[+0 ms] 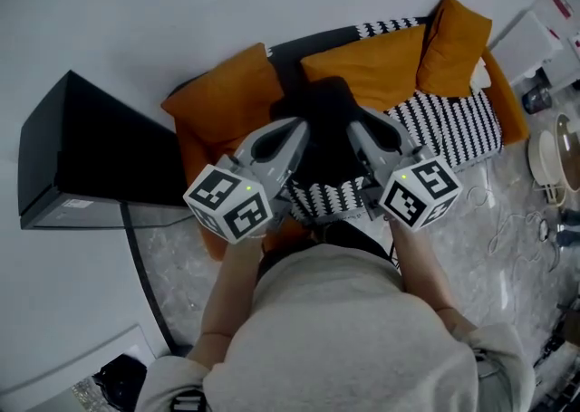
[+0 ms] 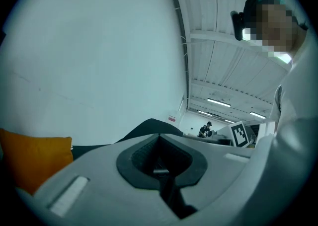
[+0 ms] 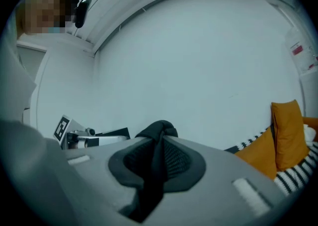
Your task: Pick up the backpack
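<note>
Head view: the black backpack (image 1: 328,120) is at frame centre before the orange sofa (image 1: 227,93), between the 2 gripper tips, equally near both. The right gripper (image 3: 159,156) clamps its black strap (image 3: 161,129). The left gripper (image 2: 160,170) is closed, apparently on the backpack too.

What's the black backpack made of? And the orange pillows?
The backpack looks like soft matte black fabric, probably woven nylon: its strap bunches and folds where the right claw pinches it. The orange pillows look like plush cloth, maybe velvet: smooth, puffy, with soft creases.
</note>
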Available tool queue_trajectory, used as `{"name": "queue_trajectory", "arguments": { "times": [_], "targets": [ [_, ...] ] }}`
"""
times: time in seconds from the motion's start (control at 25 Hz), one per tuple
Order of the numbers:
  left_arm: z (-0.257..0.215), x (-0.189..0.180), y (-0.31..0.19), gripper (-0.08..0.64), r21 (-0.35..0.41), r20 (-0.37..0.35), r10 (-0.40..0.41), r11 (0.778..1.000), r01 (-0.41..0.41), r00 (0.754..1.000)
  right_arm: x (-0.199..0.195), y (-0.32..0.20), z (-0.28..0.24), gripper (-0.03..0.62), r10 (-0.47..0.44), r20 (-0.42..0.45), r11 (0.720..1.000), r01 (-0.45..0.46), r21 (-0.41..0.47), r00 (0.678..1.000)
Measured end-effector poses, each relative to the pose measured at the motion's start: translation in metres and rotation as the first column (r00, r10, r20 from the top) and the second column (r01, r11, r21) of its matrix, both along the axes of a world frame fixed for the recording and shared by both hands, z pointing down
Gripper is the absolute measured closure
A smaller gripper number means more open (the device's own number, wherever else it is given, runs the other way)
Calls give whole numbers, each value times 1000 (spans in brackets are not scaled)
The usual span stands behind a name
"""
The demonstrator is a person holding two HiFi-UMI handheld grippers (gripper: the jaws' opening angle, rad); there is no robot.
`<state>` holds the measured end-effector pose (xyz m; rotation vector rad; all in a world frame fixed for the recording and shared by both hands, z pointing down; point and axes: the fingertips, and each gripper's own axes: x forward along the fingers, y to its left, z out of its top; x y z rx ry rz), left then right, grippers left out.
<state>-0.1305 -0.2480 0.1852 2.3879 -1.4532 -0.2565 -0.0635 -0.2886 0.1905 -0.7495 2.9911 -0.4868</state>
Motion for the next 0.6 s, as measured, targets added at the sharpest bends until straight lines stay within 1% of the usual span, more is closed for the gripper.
{"name": "queue_trajectory", "arguments": {
  "times": [0.16,0.32,0.4,0.6],
  "targets": [
    [-2,-1,-1,552,10,-18,-9,1000,10,1000,-2,2,-11,545,-12,-4,999,12,36,1000],
    [-7,-2,-1,552,28,11,-16,999,16,1000,-2,4,-20,545,-16,-4,998,16,67,1000],
    [-10,-2,0,552,39,11,-17,999,17,1000,-1,4,-26,545,-16,2,997,16,81,1000],
    [-10,3,2,552,43,-3,-23,999,23,1000,2,7,-31,548,-24,18,996,22,86,1000]
  ]
}}
